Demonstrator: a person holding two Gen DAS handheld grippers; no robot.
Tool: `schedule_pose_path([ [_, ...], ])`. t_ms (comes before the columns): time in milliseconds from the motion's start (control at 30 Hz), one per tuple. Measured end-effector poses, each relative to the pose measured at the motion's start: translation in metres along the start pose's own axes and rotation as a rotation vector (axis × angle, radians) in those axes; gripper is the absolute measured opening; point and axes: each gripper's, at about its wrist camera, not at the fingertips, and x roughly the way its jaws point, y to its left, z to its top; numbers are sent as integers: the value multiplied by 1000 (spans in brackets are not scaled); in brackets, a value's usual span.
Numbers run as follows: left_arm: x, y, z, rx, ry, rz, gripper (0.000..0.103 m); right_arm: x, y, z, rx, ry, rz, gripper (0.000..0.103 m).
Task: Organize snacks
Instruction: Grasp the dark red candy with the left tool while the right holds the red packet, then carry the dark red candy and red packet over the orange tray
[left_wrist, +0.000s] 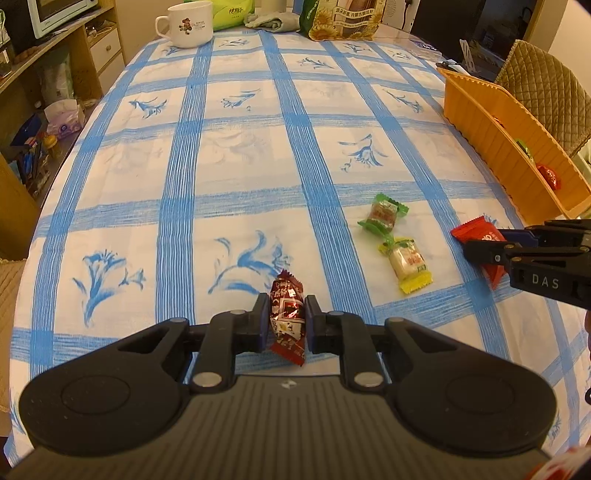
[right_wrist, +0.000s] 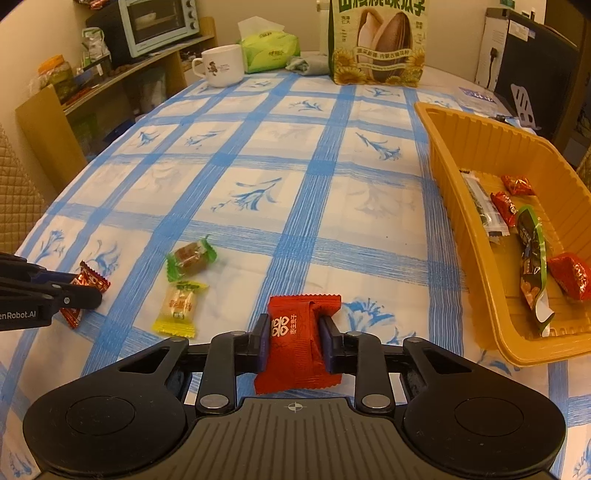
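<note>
My left gripper (left_wrist: 286, 321) is shut on a dark red foil candy (left_wrist: 287, 317), held just above the blue-checked tablecloth; the same candy (right_wrist: 85, 286) shows at the left of the right wrist view. My right gripper (right_wrist: 293, 341) is shut on a flat red packet (right_wrist: 299, 343) with white characters, also seen in the left wrist view as a red packet (left_wrist: 476, 232). Between the two grippers lie a green-wrapped candy (left_wrist: 382, 214) (right_wrist: 190, 258) and a yellow-wrapped candy (left_wrist: 408, 264) (right_wrist: 179, 306). The orange tray (right_wrist: 476, 229) (left_wrist: 491, 140) at the right holds several snacks.
At the table's far end stand a white mug (left_wrist: 188, 24) (right_wrist: 221, 66), a green tissue pack (right_wrist: 267, 50) and a sunflower-seed bag (right_wrist: 378, 40) (left_wrist: 343, 18). Shelves with a toaster oven (right_wrist: 155, 22) line the left wall. A quilted chair (left_wrist: 543, 92) sits behind the tray.
</note>
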Motion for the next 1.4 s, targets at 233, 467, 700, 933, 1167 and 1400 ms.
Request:
schedule_pose_path([
  [233, -9, -2, -6, -6, -4, 0, 16, -11, 2, -4, 3, -9, 14, 27],
  [467, -22, -6, -11, -3, -24, -10, 16, -26, 4, -6, 13, -31, 23, 27],
  [700, -39, -14, -18, 2, -45, -35, 16, -47, 3, -14, 41, -48, 48, 27],
  [933, -55, -29, -28, 27, -58, -71, 15, -71, 1, -31, 78, -49, 74, 27],
  [1167, -72, -59, -33, 77, -72, -136, 15, -98, -8, -47, 112, -62, 81, 27],
  [1400, -82, -100, -26, 151, -93, -212, 15, -129, -26, -61, 153, -86, 68, 27],
])
